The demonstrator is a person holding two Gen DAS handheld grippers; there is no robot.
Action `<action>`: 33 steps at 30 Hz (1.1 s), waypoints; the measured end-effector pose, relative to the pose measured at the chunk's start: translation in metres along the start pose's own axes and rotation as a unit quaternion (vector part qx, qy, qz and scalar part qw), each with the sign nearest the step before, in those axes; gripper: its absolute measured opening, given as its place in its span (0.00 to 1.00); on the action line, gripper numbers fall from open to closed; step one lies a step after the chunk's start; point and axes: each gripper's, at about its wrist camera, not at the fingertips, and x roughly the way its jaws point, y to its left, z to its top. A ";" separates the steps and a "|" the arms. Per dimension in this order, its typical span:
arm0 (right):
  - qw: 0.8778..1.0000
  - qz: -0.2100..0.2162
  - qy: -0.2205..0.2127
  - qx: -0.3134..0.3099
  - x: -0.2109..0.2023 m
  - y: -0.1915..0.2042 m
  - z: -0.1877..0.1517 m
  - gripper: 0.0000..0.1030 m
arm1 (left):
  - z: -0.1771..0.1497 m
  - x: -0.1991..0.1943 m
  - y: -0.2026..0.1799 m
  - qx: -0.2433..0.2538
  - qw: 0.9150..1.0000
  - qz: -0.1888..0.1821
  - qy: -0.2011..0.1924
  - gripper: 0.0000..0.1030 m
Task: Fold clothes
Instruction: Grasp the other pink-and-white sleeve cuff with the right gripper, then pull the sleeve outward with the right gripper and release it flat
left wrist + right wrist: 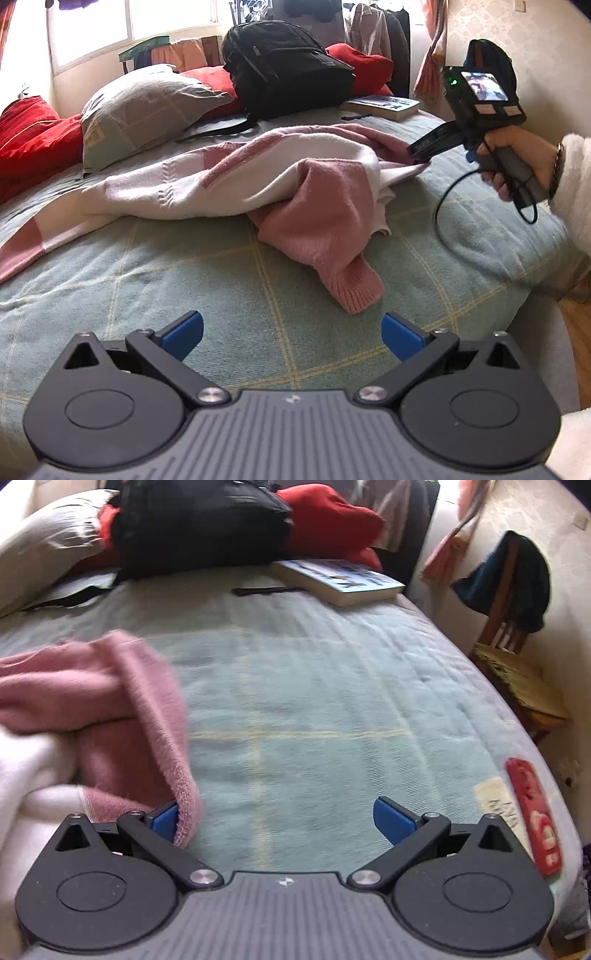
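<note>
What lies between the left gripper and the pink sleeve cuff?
Only bare green checked bedspread, as the left wrist view shows. The left gripper is open, just short of the sweater's pink cuff.

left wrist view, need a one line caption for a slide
Open left claw hovers over the bed near a crumpled pink and white sweater, while the right claw reaches its far edge.
</note>
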 end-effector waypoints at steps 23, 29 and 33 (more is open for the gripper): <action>0.998 0.012 -0.034 -0.047 -0.004 -0.046 0.020 1.00 | 0.004 0.004 -0.018 0.022 1.000 -0.008 0.013 0.99; 0.992 0.095 -0.017 -0.087 -0.029 -0.046 0.009 1.00 | 0.004 0.006 -0.022 0.031 0.999 -0.003 0.020 0.99; 0.992 0.083 0.005 -0.089 -0.032 -0.058 0.000 1.00 | 0.003 0.009 -0.024 0.034 0.999 -0.010 0.023 0.99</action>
